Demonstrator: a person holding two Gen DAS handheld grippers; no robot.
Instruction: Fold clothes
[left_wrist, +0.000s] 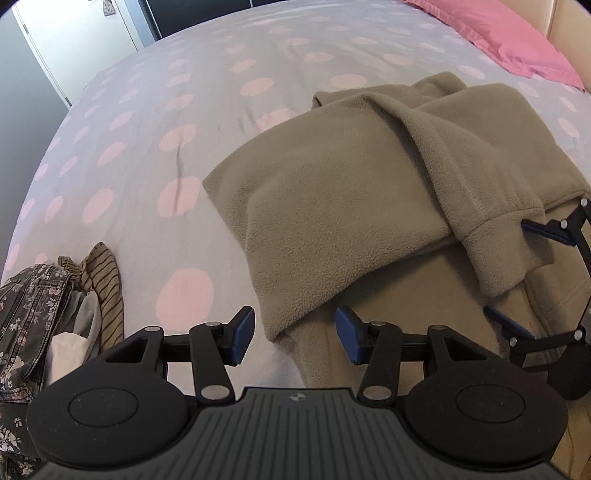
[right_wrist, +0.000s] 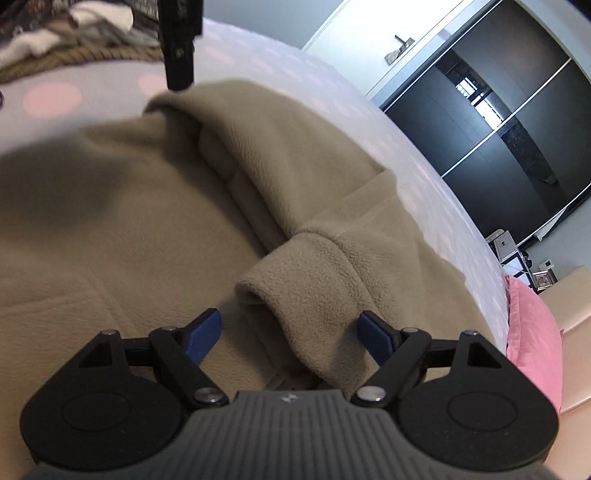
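Note:
A beige fleece sweater (left_wrist: 351, 177) lies on the bed, partly folded, with a sleeve laid across it and the cuff (left_wrist: 495, 236) near the right. My left gripper (left_wrist: 295, 338) is open, its jaws on either side of the folded lower edge of the fleece. My right gripper (right_wrist: 290, 338) is open around the sleeve cuff (right_wrist: 306, 295), not closed on it. The right gripper also shows at the right edge of the left wrist view (left_wrist: 513, 269). The left gripper shows as a dark shape at the top of the right wrist view (right_wrist: 179, 44).
The bed sheet (left_wrist: 184, 110) is pale lilac with pink dots. A pile of other clothes (left_wrist: 55, 306) lies at the lower left, floral and striped. A pink pillow (left_wrist: 517, 40) lies at the far right. A dark wardrobe (right_wrist: 498, 129) stands beyond the bed.

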